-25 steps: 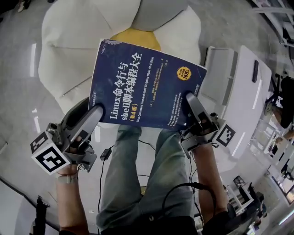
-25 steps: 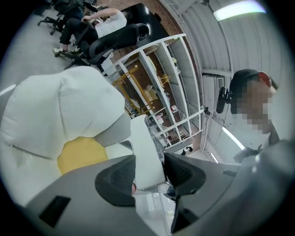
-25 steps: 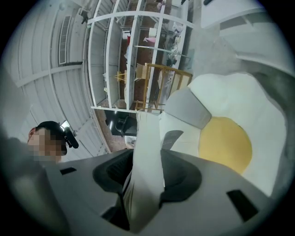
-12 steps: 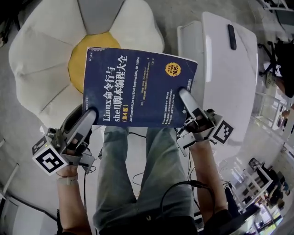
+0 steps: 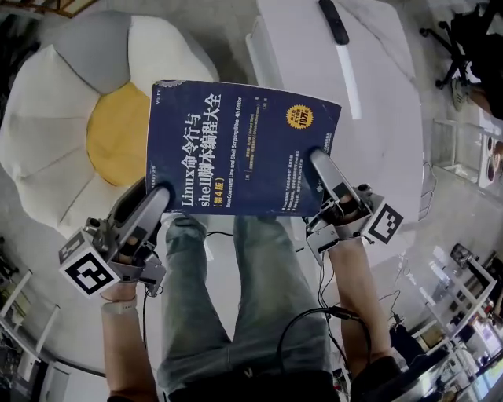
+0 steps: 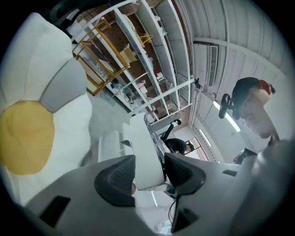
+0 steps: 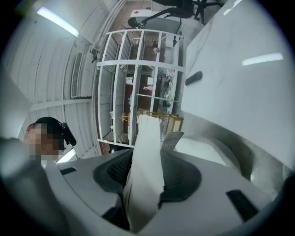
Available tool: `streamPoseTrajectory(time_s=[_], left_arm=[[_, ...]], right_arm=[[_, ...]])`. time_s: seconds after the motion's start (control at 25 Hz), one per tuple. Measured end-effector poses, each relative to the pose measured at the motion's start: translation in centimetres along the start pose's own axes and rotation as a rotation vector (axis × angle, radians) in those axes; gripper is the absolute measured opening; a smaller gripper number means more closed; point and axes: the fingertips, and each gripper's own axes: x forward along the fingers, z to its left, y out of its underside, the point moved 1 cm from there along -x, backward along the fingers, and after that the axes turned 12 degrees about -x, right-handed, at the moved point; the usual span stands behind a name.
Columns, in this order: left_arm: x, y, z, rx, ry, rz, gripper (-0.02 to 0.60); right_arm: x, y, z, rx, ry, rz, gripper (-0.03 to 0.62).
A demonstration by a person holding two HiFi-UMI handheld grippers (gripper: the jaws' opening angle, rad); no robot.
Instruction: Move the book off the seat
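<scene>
Between the ridged pads (image 6: 116, 177) of the left gripper (image 6: 148, 173) stands the pale page edge of the book (image 6: 145, 159), and both pads press on it, so this gripper is clamped on the book with its jaws only as far apart as the block of pages. The right gripper (image 7: 145, 177) grips the same way, its dark pads closed on either side of the book's (image 7: 147, 147) thickness. From the head view the left gripper (image 5: 155, 200) bites the book's (image 5: 236, 133) corner at seven o'clock and the right gripper (image 5: 318, 162) the corner at five o'clock – the blue cover faces up, held in the air between them. Each gripper's marker cube (image 5: 88, 271) sits behind its jaws, toward the person's wrists. Below the book, at six o'clock, are the person's legs (image 5: 236, 306) in jeans. The seat (image 5: 47, 118) – a flower-shaped cushion with white petals, one grey petal and a yellow centre – lies at nine o'clock of the book, whose left edge overlaps its nearer petals in the view. A white table (image 5: 306, 71) lies at one o'clock, with a slim dark object (image 5: 332, 20) on it.
</scene>
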Motion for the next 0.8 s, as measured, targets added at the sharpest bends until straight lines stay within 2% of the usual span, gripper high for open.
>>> streamPoseTrajectory(time_s=[0.44,0.6,0.8], left_arm=[[0.2,0.2,0.1,-0.026,-0.004,-0.007,0.195],[-0.3,1.2,0.6,-0.059,-0.031,-0.040,0.195],[0.1,0.3,0.1,-0.032,-0.018,0.022,0.195]], right_arm=[[-0.1,-0.4,-0.2,-0.006,0.009,-0.023,0.178],[0.9,-0.6,-0.4,-0.010,-0.011,0.032,0.178],[0.1,-0.5,0.1,-0.006,0.014,-0.027,0.178]])
